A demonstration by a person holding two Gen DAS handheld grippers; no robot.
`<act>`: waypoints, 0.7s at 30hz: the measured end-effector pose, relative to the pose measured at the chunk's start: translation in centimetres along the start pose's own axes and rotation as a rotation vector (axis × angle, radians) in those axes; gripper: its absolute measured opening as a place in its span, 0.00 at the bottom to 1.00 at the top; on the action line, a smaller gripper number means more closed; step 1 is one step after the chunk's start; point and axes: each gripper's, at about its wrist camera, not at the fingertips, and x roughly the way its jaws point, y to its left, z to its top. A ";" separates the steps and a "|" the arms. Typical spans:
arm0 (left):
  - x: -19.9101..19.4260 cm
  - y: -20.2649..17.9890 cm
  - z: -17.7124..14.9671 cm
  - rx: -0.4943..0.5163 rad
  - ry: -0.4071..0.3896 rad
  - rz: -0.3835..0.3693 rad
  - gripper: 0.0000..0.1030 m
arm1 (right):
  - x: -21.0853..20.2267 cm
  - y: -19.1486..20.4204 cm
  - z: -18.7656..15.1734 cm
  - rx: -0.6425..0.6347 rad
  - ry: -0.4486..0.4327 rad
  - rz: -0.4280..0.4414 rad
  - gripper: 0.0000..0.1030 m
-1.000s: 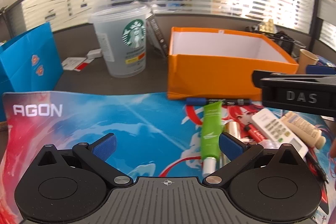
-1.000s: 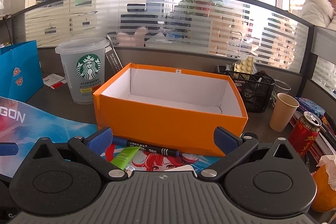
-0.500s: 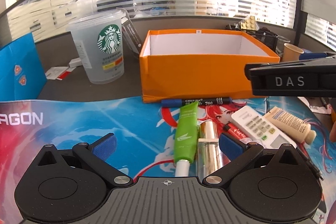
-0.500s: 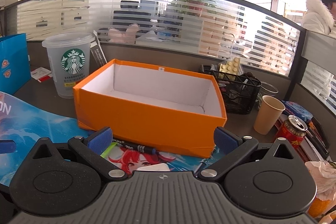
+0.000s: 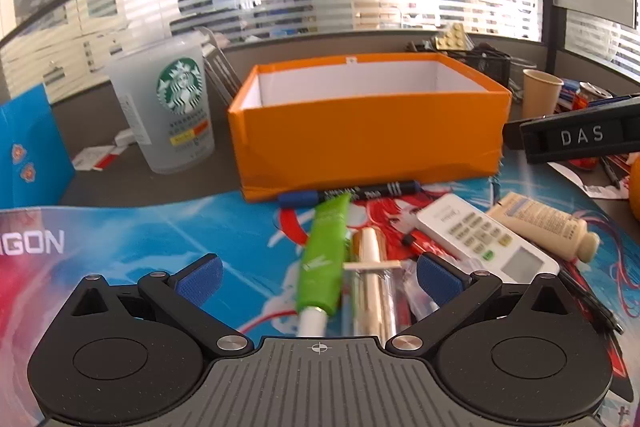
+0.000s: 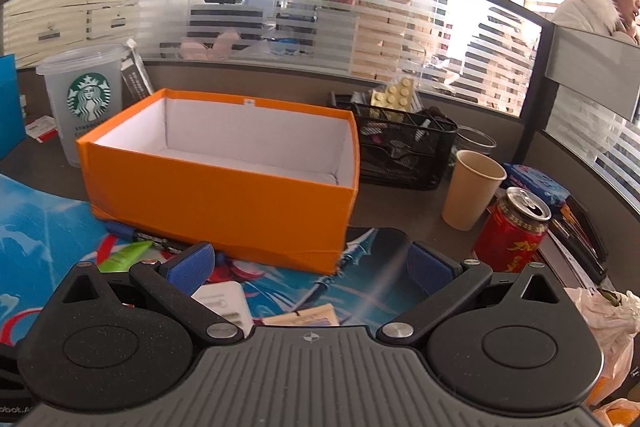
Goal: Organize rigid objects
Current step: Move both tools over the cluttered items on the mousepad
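Note:
An empty orange box (image 5: 368, 131) stands at the back edge of the printed mat; it also shows in the right wrist view (image 6: 224, 195). In front of it lie a black marker (image 5: 348, 193), a green tube (image 5: 326, 251), a clear gold-capped bottle (image 5: 372, 283), a white remote (image 5: 480, 237) and a beige tube (image 5: 544, 225). My left gripper (image 5: 318, 277) is open, with the green tube and bottle between its fingers below. My right gripper (image 6: 310, 265) is open and empty above the remote (image 6: 224, 301) and beige tube (image 6: 308, 317).
A Starbucks cup (image 5: 168, 107) and blue bag (image 5: 28, 147) stand left of the box. A paper cup (image 6: 472, 195), red can (image 6: 512, 231) and black mesh organizer (image 6: 404, 147) stand to its right. The right gripper's body (image 5: 576, 139) juts in at right.
Both views have swung rightward: the box and items shifted left in the frames. The left gripper has come over the green tube and bottle. Both grippers stayed open.

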 end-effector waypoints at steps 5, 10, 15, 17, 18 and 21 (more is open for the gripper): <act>0.4 0.0 -0.3 0.001 0.026 0.000 1.00 | 0.5 -1.5 -0.5 -0.005 0.007 -0.004 1.00; -0.2 0.6 -1.0 -0.031 0.034 -0.003 1.00 | 0.3 -2.8 -1.5 -0.018 -0.002 0.005 1.00; -2.6 0.1 -2.0 0.039 -0.051 -0.021 1.00 | 0.1 -4.3 -3.1 -0.038 -0.009 0.054 1.00; -3.1 -0.2 -2.2 0.051 -0.059 -0.039 1.00 | 0.0 -5.0 -4.0 -0.042 -0.010 0.068 1.00; -3.2 -0.3 -2.3 0.050 -0.058 -0.056 1.00 | 0.1 -5.3 -4.4 -0.041 -0.015 0.075 1.00; -2.8 -0.6 -2.4 0.043 -0.041 -0.108 1.00 | 0.2 -6.0 -5.1 -0.030 -0.028 0.105 1.00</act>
